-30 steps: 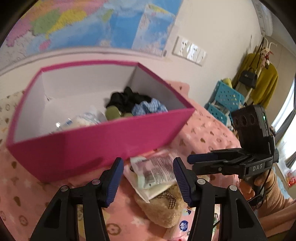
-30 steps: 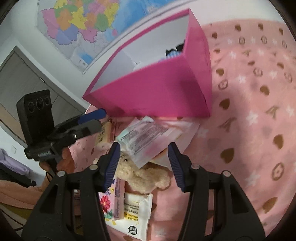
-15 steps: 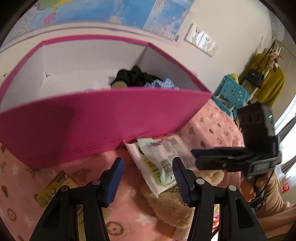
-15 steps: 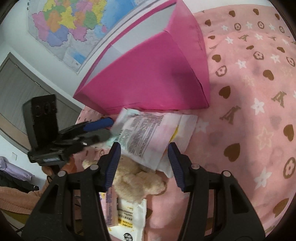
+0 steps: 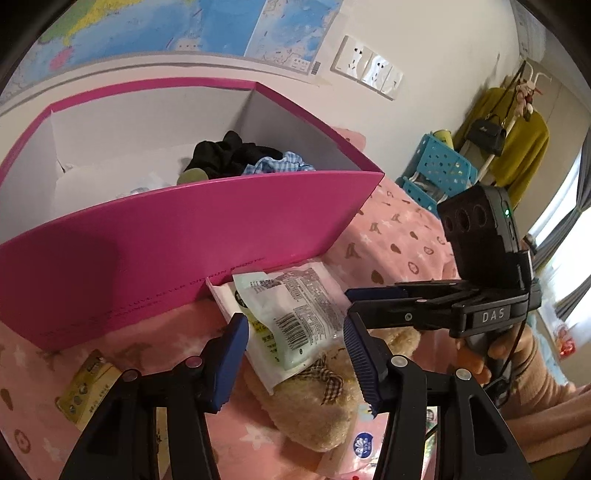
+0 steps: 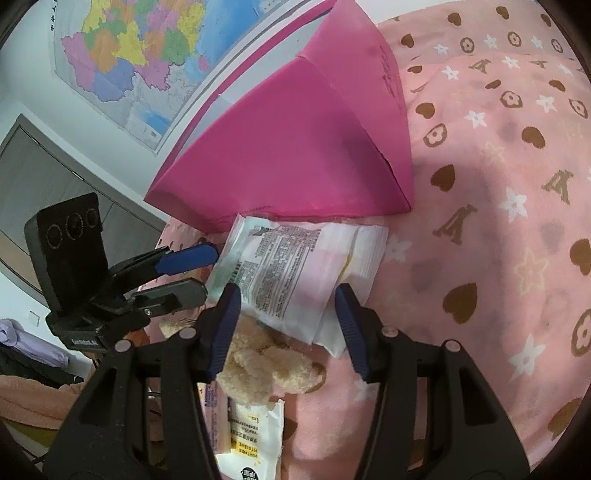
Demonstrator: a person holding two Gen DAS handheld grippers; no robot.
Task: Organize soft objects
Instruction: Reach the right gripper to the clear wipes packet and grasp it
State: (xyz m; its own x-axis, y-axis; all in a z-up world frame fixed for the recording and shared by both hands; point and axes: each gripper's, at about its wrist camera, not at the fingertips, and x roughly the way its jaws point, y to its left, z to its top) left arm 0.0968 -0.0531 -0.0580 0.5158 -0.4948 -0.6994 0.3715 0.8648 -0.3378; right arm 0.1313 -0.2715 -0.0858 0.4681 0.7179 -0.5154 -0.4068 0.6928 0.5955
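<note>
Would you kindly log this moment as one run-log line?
left gripper: open over wipes packet | right gripper: open | plush bear: under packet | pink box: holds clothes

A wall map [image 5: 155, 33] is seen above the bed, also in the right wrist view [image 6: 140, 62]. A white socket panel [image 5: 365, 68] is mounted right of it. A mustard garment [image 5: 517, 147] and a black handbag [image 5: 485, 131] are hung on a rack at the far right. A blue perforated basket [image 5: 441, 170] is placed below them. A window with grey curtain [image 5: 576, 229] is seen at the right edge. A grey door [image 6: 40, 177] is seen left of the map.
</note>
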